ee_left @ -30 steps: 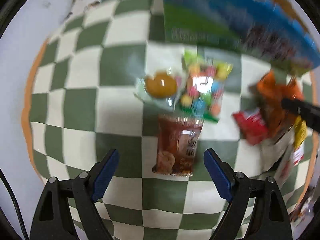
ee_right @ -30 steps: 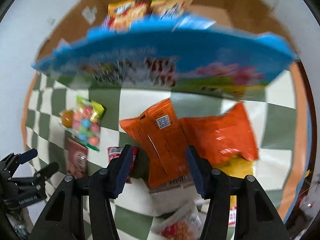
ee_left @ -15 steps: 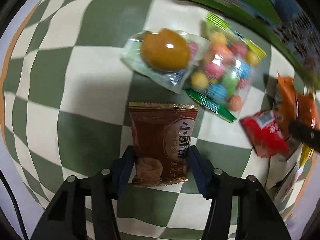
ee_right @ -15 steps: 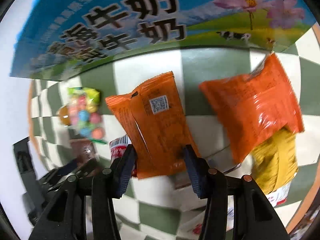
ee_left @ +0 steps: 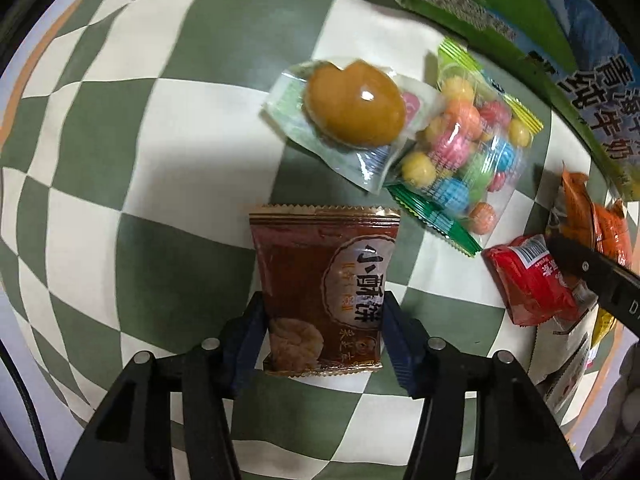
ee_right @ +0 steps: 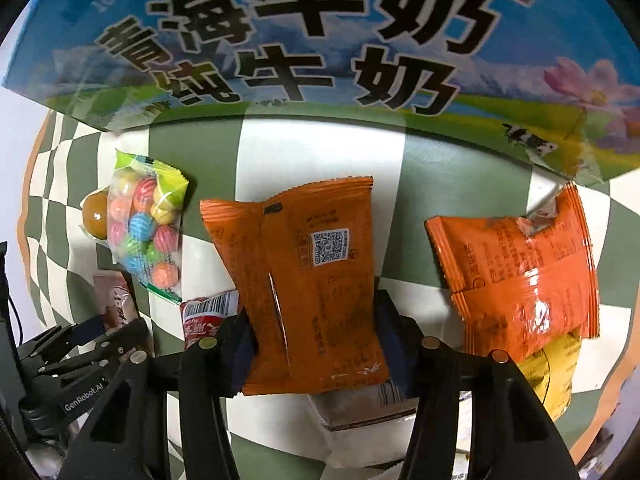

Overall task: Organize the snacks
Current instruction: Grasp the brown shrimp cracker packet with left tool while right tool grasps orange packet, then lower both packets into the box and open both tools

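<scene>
Two grippers are working over a green-and-white checked cloth [ee_left: 168, 152] strewn with snack packets. The left gripper [ee_left: 324, 332] is pointing down and pinching one brown biscuit packet [ee_left: 324, 280] by its lower half, both blue pads pressing on its sides while it is lying flat on the cloth. The right gripper [ee_right: 316, 344] is likewise clamping one orange packet [ee_right: 308, 280], the one showing a QR code, its pads squeezing the packet's edges. A second orange packet [ee_right: 520, 280] is lying to the right of it, well apart, partly covering one yellow packet [ee_right: 556, 376]. One red packet [ee_left: 528, 280] is sitting between the two grippers, just beside the held orange one. Above the brown packet, one clear wrapper holding a brown egg-like snack [ee_left: 352, 108] is overlapping one bag of coloured candy balls [ee_left: 468, 148]. One white packet [ee_right: 360, 428] is lying under the right gripper. A single blue-and-green milk carton box [ee_right: 320, 40] is standing along the far edge of the cloth.
</scene>
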`<state>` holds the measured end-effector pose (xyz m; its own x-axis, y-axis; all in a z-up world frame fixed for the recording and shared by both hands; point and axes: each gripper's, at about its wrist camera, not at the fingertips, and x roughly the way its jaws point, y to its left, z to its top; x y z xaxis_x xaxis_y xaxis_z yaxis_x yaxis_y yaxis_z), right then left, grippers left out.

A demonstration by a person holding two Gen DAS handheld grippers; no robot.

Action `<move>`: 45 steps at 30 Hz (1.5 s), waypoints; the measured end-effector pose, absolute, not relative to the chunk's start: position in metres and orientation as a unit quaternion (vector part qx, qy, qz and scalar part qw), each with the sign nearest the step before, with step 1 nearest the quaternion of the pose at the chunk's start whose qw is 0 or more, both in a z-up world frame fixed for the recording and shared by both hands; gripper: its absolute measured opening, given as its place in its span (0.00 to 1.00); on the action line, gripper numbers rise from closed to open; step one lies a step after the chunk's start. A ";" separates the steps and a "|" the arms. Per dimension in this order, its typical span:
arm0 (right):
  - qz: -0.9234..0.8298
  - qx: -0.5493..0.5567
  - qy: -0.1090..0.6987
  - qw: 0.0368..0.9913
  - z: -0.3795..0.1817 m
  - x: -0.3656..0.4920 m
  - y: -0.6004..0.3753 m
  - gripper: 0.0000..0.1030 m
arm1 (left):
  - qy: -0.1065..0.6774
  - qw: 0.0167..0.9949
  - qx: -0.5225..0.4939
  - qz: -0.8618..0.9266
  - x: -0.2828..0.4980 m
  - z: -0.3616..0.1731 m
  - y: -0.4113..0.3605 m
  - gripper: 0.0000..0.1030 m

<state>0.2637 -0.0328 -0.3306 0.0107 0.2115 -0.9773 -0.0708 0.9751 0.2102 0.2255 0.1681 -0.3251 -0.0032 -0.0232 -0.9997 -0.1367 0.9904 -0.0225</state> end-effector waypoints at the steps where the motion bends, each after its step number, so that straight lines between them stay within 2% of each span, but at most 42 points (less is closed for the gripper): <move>1: 0.097 0.053 0.696 0.710 -0.329 0.261 -0.034 0.52 | 0.706 0.705 -0.059 0.042 0.225 -0.324 0.169 0.51; 11: 0.095 0.122 0.676 0.720 -0.287 0.228 -0.050 0.50 | 0.689 0.722 -0.065 0.021 0.198 -0.279 0.159 0.51; 18: 0.115 0.183 0.651 0.728 -0.234 0.227 -0.071 0.50 | 0.651 0.754 -0.079 -0.040 0.206 -0.205 0.125 0.51; 23: 0.127 0.205 0.605 0.759 -0.168 0.248 -0.097 0.50 | 0.607 0.786 -0.077 -0.094 0.249 -0.140 0.097 0.51; 29: 0.104 0.195 0.561 0.797 -0.116 0.309 -0.122 0.50 | 0.573 0.813 -0.016 -0.102 0.344 -0.098 0.074 0.51; 33: 0.070 0.183 0.564 0.802 -0.122 0.370 -0.130 0.50 | 0.586 0.806 0.018 -0.079 0.399 -0.105 0.063 0.51; 37: 0.040 0.177 0.580 0.794 -0.143 0.422 -0.144 0.50 | 0.621 0.782 0.026 -0.052 0.460 -0.135 0.063 0.51; 45: 0.001 0.132 0.615 0.777 -0.192 0.490 -0.150 0.51 | 0.668 0.742 0.047 -0.036 0.507 -0.195 0.066 0.51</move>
